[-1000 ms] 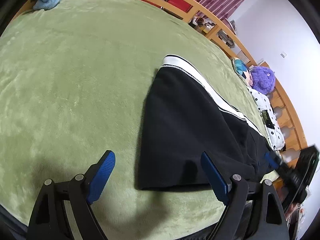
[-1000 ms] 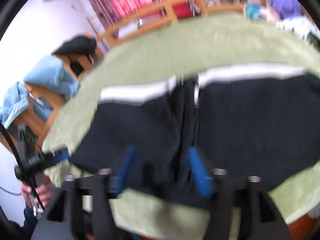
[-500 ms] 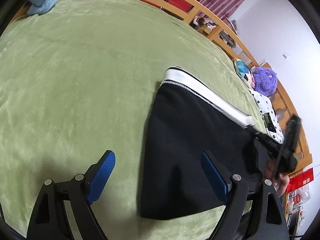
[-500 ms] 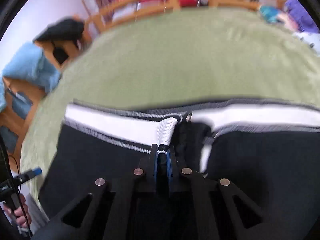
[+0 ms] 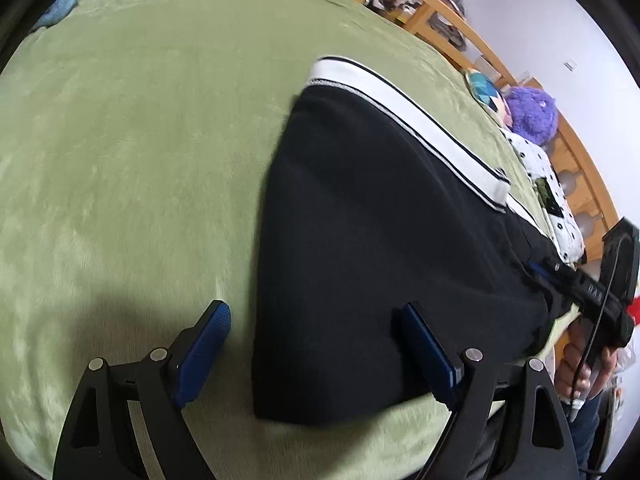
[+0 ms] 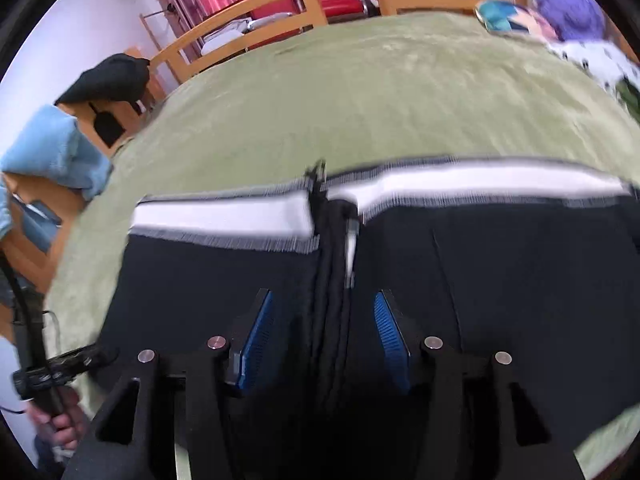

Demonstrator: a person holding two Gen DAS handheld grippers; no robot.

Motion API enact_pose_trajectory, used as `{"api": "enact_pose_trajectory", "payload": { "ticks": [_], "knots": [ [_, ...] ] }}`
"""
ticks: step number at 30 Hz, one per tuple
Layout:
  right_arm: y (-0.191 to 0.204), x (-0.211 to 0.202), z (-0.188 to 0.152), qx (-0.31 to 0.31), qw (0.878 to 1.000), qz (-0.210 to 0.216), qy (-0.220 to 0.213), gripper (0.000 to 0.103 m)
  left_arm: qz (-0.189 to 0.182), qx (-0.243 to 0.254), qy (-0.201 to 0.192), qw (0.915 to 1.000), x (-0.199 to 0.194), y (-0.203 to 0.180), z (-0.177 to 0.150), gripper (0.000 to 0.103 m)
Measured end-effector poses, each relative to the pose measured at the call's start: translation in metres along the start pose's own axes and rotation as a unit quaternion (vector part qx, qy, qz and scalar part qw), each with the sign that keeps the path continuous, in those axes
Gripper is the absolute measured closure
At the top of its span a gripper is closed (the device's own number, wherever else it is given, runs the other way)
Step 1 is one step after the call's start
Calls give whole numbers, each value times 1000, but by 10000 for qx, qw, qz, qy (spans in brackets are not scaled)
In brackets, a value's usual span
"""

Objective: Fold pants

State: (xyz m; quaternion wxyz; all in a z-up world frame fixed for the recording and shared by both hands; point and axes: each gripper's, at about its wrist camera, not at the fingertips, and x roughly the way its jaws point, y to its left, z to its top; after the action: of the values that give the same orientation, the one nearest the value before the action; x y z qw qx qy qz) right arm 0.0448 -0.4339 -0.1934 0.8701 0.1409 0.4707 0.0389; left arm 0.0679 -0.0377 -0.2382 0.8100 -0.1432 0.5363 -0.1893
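Black pants with a white side stripe lie on a green blanket. One part is folded over the rest. My left gripper is open over the pants' near left corner, holding nothing. My right gripper is open, its blue pads on either side of the bunched fold ridge in the middle of the pants. The right gripper also shows in the left wrist view, low at the pants' right edge. The left gripper shows at the left edge of the right wrist view.
The green blanket covers a bed with a wooden rail. A purple plush and a dotted cloth lie at the far right. Blue cloth and a black item sit off the bed's left side.
My right gripper was shut on the fold's striped edge half a second ago; it has now opened and let the fabric down. My left gripper stays open.
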Motion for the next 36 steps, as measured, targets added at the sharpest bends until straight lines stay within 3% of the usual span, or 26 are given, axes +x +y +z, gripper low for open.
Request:
{"api": "enact_pose_trajectory", "payload": {
  "ticks": [4,6,7,8,9,11,14,18,20,22,25,27,29,32,36],
  "knots": [
    [3,10,-28,167,9977,500,416,51,-122,-172,35,9998,-4,2,-8,16],
    [2,27,-38,136,9979,331,539,52,-101,-211,36,9997,-7,4,-9,16],
    [2,32,-39,184,9977,287,582,56,-74,-230,25,9997,-8,4,-10,16],
    [2,32,-39,274,9980,228,521,78,-62,-255,13,9997,-11,2,-11,16],
    [1,30,-36,325,9980,305,457,84,-112,-264,-34,9996,-16,1,-14,16],
    [-4,9,-31,446,9964,715,74,86,-265,-244,-160,9992,-22,-2,-16,16],
    [-11,-8,-32,518,9965,631,-183,86,-320,-254,-276,9988,-23,-2,-23,16],
    [-11,27,-51,409,9983,212,350,79,-173,-464,-250,9985,-8,7,-31,16],
    [-1,14,-55,182,9997,44,171,70,-186,-463,-385,9980,-9,4,-31,15],
    [4,-7,-60,137,9999,-60,-39,67,-216,-514,-400,9976,-8,3,-29,15],
    [6,-37,-76,207,9986,102,-475,56,-528,-775,-434,9946,-6,3,-26,16],
    [12,-29,-86,121,9994,164,-294,56,-497,-889,-435,9939,-2,2,-25,16],
    [21,-11,-97,-248,9993,-266,-42,57,-425,-841,-457,9945,0,-2,-25,16],
    [33,-14,-108,-558,9967,-554,-192,57,-271,-613,-493,9965,2,-9,-29,16],
    [15,-43,-108,-30,9997,-200,-142,57,-92,-622,-635,9960,1,-8,-25,21]
  ]
}}
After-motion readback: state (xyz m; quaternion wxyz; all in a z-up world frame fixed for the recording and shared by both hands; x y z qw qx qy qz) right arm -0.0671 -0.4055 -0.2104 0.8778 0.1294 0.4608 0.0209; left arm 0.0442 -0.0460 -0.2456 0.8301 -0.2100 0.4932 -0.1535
